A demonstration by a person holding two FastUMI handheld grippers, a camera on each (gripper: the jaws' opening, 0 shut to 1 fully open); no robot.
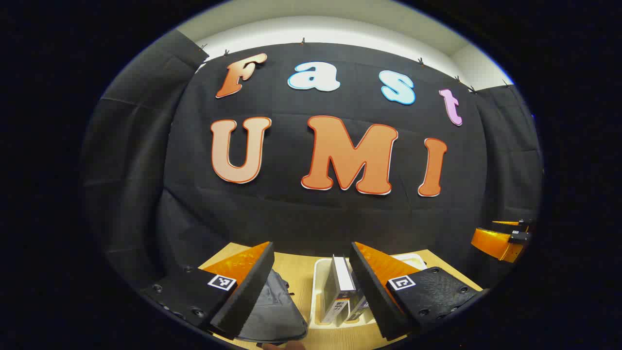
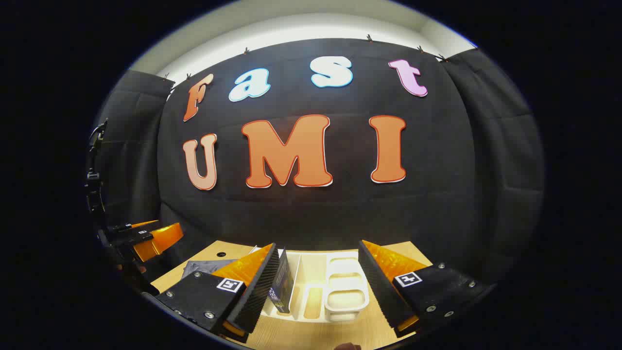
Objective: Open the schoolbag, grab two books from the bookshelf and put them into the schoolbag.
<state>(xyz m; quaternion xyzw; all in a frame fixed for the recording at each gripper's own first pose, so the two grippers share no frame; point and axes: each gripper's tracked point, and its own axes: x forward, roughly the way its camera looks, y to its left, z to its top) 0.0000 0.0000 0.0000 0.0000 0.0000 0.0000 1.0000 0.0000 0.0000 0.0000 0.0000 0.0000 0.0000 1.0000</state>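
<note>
Left gripper: jaws spread wide, nothing held, hovering above the counter. Right gripper: jaws equally wide, empty. Below the left jaws, grey schoolbag on the counter, apparently still closed, though mostly hidden. Just beside it, white bookshelf with 2 books standing upright. Under the right jaws, the same rack's empty compartments, 1 dark book to their left. Risk: reaching for books before unzipping leaves nowhere to put them. Upright books could topple if nudged by 1 finger.
</note>
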